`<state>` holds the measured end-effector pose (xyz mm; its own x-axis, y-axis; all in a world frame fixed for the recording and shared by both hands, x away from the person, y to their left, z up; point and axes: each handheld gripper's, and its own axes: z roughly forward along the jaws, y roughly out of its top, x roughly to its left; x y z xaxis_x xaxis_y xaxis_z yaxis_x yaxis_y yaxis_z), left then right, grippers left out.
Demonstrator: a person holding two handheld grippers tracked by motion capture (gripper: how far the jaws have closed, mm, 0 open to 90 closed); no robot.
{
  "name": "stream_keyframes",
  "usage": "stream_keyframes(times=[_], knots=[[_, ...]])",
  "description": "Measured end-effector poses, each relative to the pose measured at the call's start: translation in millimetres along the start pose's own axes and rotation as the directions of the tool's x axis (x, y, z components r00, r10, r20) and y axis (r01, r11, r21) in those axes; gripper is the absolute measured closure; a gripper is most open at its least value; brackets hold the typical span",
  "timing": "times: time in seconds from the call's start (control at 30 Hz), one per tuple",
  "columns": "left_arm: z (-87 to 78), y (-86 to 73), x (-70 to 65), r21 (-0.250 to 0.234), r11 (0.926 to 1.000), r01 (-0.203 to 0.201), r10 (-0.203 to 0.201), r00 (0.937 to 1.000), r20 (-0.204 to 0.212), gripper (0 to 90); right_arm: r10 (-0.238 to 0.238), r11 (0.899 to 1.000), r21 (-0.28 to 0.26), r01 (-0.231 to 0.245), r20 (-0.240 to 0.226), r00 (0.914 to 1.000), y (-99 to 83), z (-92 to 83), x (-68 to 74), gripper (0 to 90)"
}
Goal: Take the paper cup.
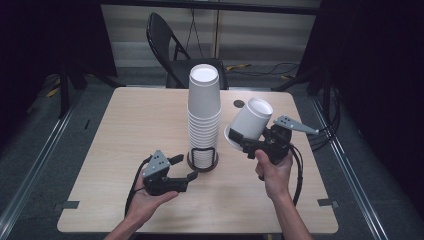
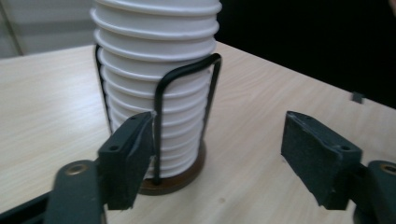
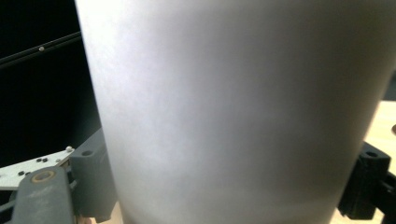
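While the right gripper [image 1: 250, 142] carries a single white paper cup [image 1: 248, 122] above the table [image 1: 125, 130], the left gripper [image 1: 184, 167] lies low on the wood just in front of the cup stack [image 1: 204, 112]. The right gripper's jaws are closed against the cup's wall near the rim end, one on each side, as the right gripper view shows. The cup is upside down and tipped, its flat base up and leaning away from the person. It hangs just to the right of the stack, not touching it. My guess is that it is either headed onto the stack or has come off it; nothing here settles which.

The left gripper's jaws stand wide apart and grip nothing. In the left gripper view one jaw sits close beside the black wire holder [image 2: 187, 112], though I cannot tell whether it touches. It may be placed there to steady the holder's brown round base [image 2: 180, 179].

The cup is plain matte white, smooth and tapered, with a rolled rim. The stacked cups are nested upside down, their rims forming even ridges. A black folding chair [image 1: 167, 45] stands beyond the table.
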<state>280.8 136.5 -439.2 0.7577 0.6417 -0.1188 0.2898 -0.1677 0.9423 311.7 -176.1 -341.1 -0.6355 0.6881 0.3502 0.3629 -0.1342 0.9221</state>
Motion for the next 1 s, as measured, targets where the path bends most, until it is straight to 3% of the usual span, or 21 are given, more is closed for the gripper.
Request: stream_keyframes(times=[0.27, 0.37, 0.57, 0.77, 0.87, 1.0], knots=[[1.9, -1.0, 1.3, -0.029, 0.9995, 0.015, -0.016, 0.9998, -0.016, 26.6, 0.069, 0.998, -0.011, -0.069, -0.023, 0.9973, -17.2, 5.9, -0.6, 13.7], [1.7, -1.9, 1.6, -0.023, 0.9995, -0.02, 0.019, 0.9976, -0.067, 26.7, 0.104, 0.994, -0.015, -0.105, -0.041, 0.9937, -26.5, 7.1, 0.5, 13.7], [-0.8, -3.9, -0.1, -0.031, 0.9988, -0.037, 0.036, 0.9991, -0.023, 28.6, 0.114, 0.994, 0.011, -0.113, -0.044, 0.9926, -44.1, 10.2, 4.6, 13.8], [-1.9, -5.4, -4.2, -0.038, 0.9978, -0.054, 0.054, 0.9985, -0.008, 34.3, 0.114, 0.993, 0.037, -0.113, -0.036, 0.9928, -55.3, 10.6, 9.3, 13.8], [-1.7, -6.5, -7.3, -0.044, 0.9982, -0.041, 0.042, 0.9989, 0.02, 37.3, 0.146, 0.989, 0.033, -0.145, -0.051, 0.9879, -61.0, 9.4, 9.9, 13.9], [-1.4, -7.5, -9.0, -0.044, 0.9971, -0.061, 0.063, 0.9977, 0.026, 45.0, 0.162, 0.986, 0.037, -0.161, -0.032, 0.9862, -68.3, 7.8, 12.9, 13.9]])
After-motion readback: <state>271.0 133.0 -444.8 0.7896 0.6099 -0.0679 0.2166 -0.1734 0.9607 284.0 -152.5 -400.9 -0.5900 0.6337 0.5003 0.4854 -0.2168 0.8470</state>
